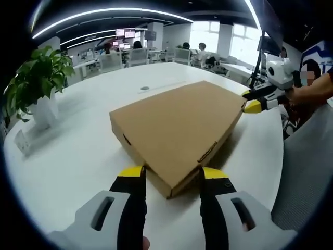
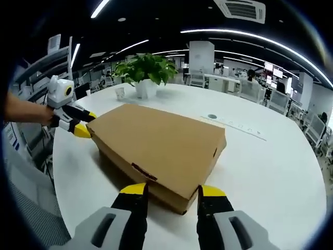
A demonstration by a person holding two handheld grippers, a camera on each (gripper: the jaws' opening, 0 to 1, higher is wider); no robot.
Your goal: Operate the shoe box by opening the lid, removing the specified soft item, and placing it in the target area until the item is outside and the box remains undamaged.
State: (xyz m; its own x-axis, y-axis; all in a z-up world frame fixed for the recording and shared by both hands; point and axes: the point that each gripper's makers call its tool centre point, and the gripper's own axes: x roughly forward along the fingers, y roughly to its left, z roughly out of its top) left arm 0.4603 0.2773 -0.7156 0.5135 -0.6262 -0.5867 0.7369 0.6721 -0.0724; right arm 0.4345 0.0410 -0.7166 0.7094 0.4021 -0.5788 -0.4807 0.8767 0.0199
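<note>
shoe box (image 1: 177,127) lid closed | contents hidden | jaws straddle opposite corners

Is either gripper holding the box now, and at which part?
Nothing is held. The left gripper and right gripper are both open, each straddling an opposite corner of the closed shoe box.

No text, label, brand or number is readable. The shoe box (image 1: 179,125) carries plain brown card, and the distant monitors (image 1: 123,34) are too small and blurred to read.
</note>
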